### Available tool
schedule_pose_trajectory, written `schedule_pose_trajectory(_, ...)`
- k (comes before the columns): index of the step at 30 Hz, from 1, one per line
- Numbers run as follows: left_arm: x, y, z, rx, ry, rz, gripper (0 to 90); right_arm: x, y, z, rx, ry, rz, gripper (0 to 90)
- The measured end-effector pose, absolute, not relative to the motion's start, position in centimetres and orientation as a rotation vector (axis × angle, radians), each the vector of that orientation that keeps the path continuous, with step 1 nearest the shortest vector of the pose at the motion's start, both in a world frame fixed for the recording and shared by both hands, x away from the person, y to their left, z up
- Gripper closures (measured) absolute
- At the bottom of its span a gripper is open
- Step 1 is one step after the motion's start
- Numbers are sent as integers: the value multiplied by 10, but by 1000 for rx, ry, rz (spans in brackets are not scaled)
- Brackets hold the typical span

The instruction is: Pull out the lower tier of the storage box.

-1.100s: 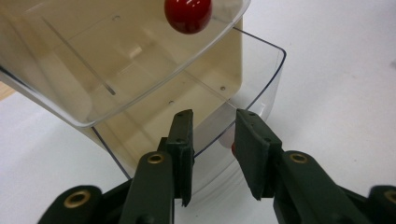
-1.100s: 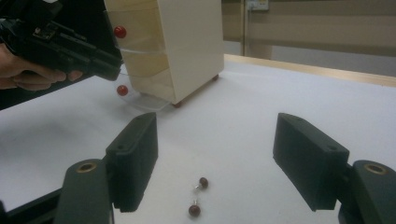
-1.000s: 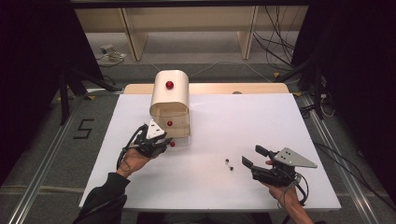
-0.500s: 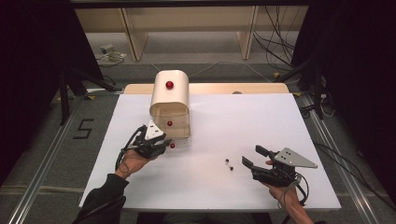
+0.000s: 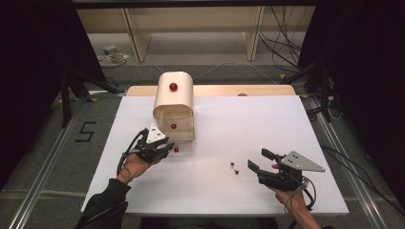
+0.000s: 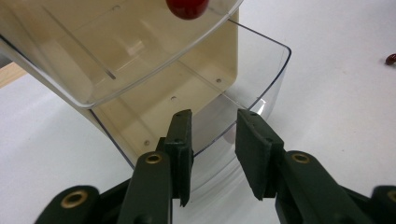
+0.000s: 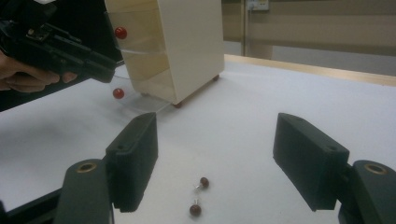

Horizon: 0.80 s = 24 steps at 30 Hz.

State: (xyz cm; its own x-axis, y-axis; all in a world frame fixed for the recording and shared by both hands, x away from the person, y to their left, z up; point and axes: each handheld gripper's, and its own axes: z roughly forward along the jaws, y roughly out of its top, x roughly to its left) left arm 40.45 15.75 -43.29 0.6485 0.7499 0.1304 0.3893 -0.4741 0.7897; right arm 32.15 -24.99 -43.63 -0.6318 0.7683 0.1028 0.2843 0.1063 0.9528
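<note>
A small cream cabinet (image 5: 174, 102) with a rounded top stands upright near the far edge of the white table, with a red knob (image 5: 173, 87) on its upper front. It holds clear plastic drawers. The lower drawer (image 6: 243, 84) is pulled out toward the person, its see-through front wall curved at the corners and its inside bare. The red knob of this drawer (image 5: 176, 149) sits at its front, low over the table. The drawer above (image 6: 116, 56) is tilted outward, its own red knob (image 6: 187, 7) at the front.
</note>
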Motion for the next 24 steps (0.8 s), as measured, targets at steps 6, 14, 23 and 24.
schedule_pose_trajectory(6, 403, 158, -433, 2116, 868, 608, 653, 322, -250, -436, 1024, 1970, 1541, 316)
schedule_pose_trajectory(14, 403, 158, -432, 2106, 876, 596, 651, 321, -250, -436, 1024, 1969, 1543, 316)
schedule_pose_trajectory(23, 401, 159, -432, 2112, 871, 597, 646, 321, -250, -436, 1024, 1970, 1543, 316)
schedule_pose_trajectory(24, 401, 159, -432, 2104, 876, 596, 645, 321, -250, -436, 1024, 1969, 1544, 316)
